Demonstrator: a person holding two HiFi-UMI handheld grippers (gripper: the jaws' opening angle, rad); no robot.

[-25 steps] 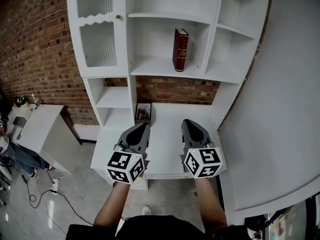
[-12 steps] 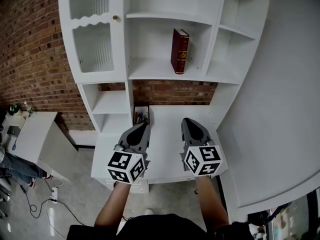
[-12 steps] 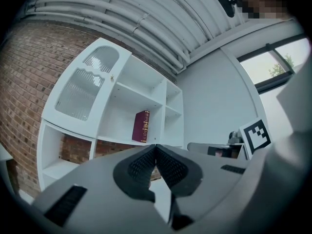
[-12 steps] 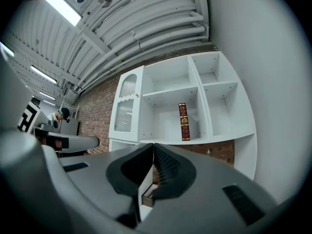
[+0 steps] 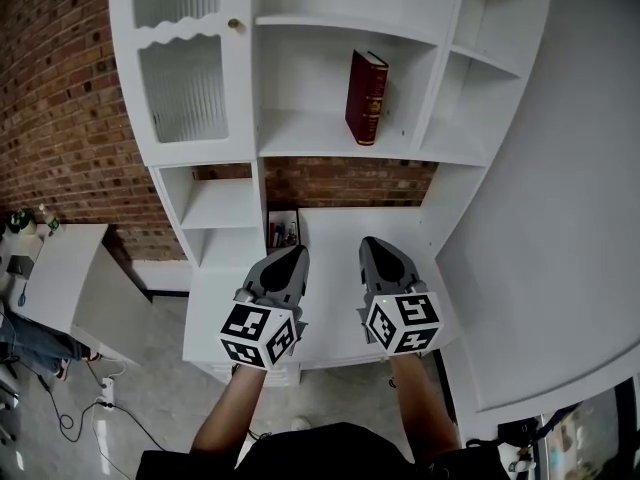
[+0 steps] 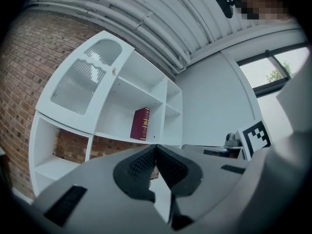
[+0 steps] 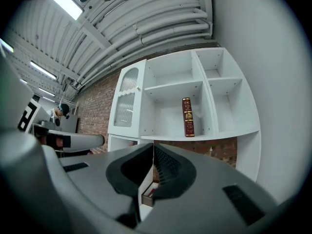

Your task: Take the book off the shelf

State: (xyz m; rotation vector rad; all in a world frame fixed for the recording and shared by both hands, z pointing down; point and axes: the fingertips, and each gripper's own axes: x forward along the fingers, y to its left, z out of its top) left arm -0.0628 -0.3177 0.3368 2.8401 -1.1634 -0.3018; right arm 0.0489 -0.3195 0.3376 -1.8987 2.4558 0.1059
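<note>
With the book (image 5: 366,98) standing on the middle shelf (image 5: 305,138) at 12 o'clock, well apart from the left gripper (image 5: 292,254) and right gripper (image 5: 372,246), both shut and empty, 1 should open its jaws before reaching the spine.

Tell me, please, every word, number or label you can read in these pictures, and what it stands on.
No text can be read here.
Book: gold print on the spine, too small to read.
Marker cubes: black-and-white square patterns only, no words or numbers.
Small things in the cubby: too small to read.
</note>
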